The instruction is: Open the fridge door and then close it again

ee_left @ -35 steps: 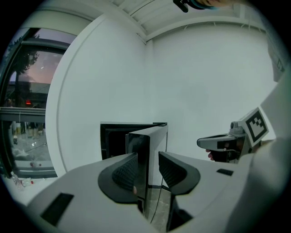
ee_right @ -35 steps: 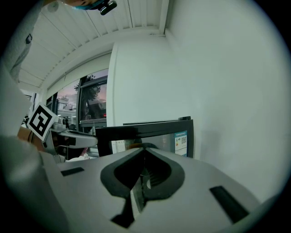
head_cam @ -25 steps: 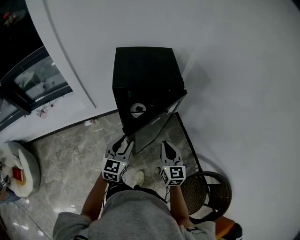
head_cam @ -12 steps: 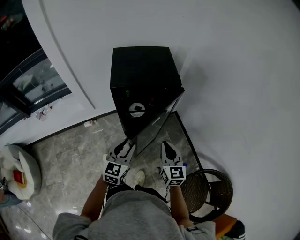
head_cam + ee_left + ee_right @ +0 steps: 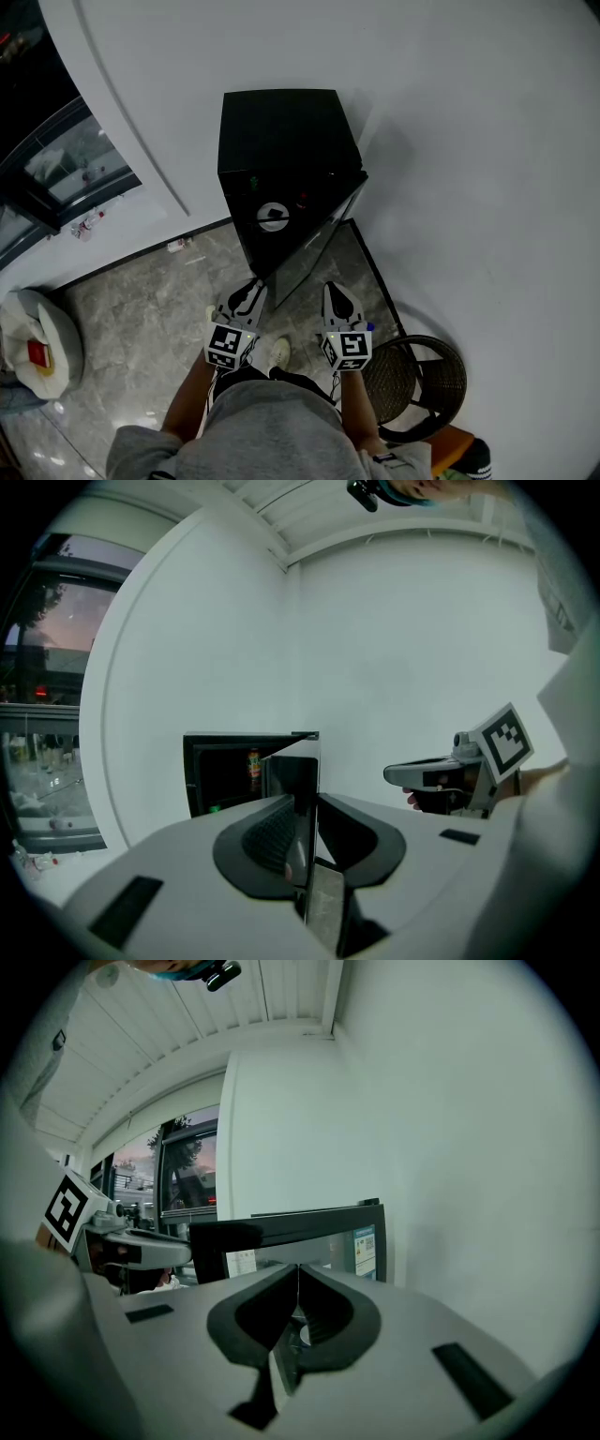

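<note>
Head view: black fridge (image 5: 281,131) is standing against the white wall, with its door (image 5: 314,248) hanging part open toward the person. Left gripper (image 5: 247,298) is sitting at the door's free edge. Right gripper (image 5: 339,302) is hovering near the door's outer side. A white tub (image 5: 56,319) on the floor at far left is holding a small red thing (image 5: 37,353).

Left gripper view: the jaws have just been closing. The door edge is sitting between them and the pads are pressing on it. Inside the open fridge a can (image 5: 253,764) is standing upright, and a green light (image 5: 214,808) is glowing lower down.

Right gripper view: the jaws are meeting at the tips, gripping nothing. The door with its label (image 5: 364,1244) is showing ahead.
</note>
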Demonstrator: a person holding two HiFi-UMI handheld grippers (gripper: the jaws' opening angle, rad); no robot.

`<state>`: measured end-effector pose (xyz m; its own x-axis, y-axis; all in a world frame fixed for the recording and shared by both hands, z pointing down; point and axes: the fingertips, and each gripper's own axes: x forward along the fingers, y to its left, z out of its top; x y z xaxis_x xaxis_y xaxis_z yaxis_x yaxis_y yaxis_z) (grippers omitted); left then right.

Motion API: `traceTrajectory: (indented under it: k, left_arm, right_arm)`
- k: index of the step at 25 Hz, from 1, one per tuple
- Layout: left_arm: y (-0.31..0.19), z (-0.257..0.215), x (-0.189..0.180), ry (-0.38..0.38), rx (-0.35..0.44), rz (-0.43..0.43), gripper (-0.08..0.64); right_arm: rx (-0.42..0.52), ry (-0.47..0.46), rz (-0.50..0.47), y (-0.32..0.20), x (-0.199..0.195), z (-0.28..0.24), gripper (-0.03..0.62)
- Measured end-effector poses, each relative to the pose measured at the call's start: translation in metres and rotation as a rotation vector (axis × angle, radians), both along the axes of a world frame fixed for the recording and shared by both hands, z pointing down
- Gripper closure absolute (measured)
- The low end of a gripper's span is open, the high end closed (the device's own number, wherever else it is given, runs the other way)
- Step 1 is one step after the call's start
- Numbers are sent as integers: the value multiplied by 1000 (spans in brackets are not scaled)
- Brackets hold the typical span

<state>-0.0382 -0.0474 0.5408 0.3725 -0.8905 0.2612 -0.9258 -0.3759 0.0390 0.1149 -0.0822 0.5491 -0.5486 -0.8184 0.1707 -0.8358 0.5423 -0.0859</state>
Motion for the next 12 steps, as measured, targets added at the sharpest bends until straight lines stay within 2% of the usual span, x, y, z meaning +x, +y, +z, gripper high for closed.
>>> traceTrajectory:
  k: [12]
  left_arm:
    - [16, -2, 27, -8, 6, 89, 488]
  right_arm:
    - [1, -2, 11, 1, 5, 1, 568]
